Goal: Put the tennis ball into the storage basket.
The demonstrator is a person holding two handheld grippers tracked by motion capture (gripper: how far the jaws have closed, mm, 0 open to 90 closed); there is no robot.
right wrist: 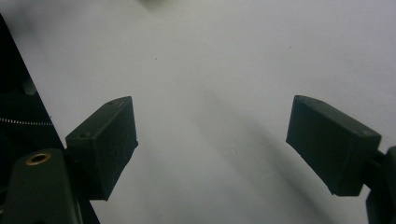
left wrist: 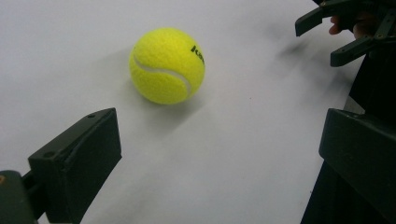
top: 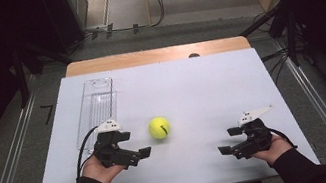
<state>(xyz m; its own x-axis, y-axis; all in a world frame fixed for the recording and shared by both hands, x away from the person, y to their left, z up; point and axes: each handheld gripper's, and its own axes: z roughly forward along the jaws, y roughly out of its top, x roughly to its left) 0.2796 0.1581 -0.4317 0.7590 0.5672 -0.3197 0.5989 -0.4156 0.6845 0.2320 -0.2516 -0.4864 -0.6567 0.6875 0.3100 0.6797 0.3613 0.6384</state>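
Lying on the white table [top: 191, 91], a yellow tennis ball [top: 159, 127] sat a little left of the middle, nearer the person's edge. The left gripper [top: 137, 153] was held just beside it, on the near left, jaws spread wide and holding nothing, pointing toward the right. In the left gripper view the ball [left wrist: 166, 65] rested ahead of the open jaws, not between them, with black lettering on its side. The right gripper [top: 228, 141] was held well apart from the ball, toward the near right of the table, its jaws also spread and empty, pointing left. A clear plastic tray [top: 96, 105] lay beyond the left gripper, along the table's left side.
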